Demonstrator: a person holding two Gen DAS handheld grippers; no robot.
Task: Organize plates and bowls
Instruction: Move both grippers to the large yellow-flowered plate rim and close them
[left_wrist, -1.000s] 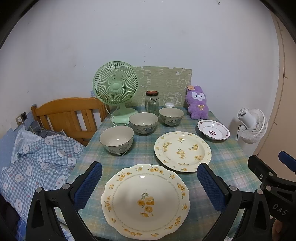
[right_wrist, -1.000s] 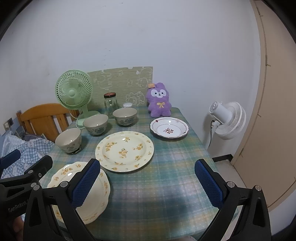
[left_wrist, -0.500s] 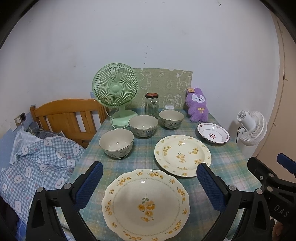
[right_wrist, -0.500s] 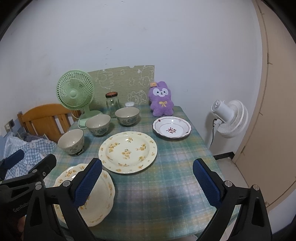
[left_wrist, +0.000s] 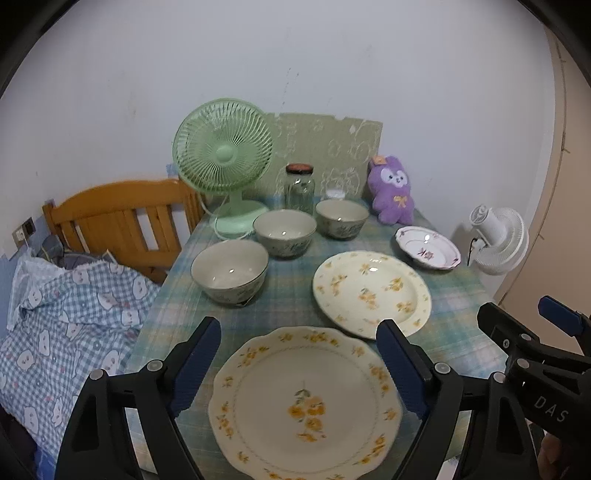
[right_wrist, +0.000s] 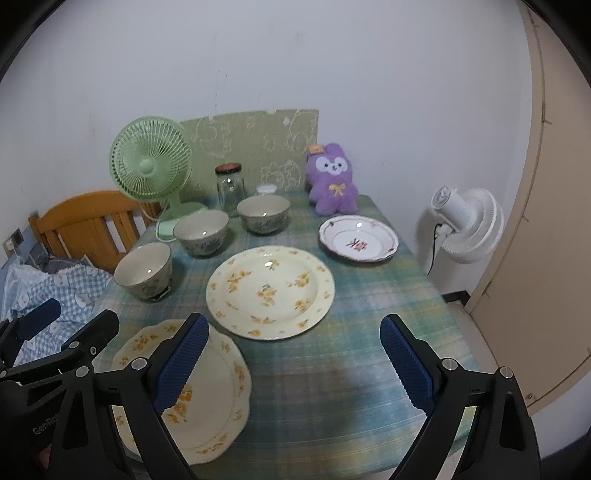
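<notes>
The room light is soft and a bit dim, and it comes from above, so small bright spots shine inside the three bowls and on the round flower plate. Soft shadows lie under the dishes. Both pictures bend at the edges, with black corners, and the tablecloth looks a little blurry up close.

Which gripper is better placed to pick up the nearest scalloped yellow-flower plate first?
Left. The open left gripper frames the scalloped plate directly; the open right gripper faces bare tablecloth beside it.
</notes>
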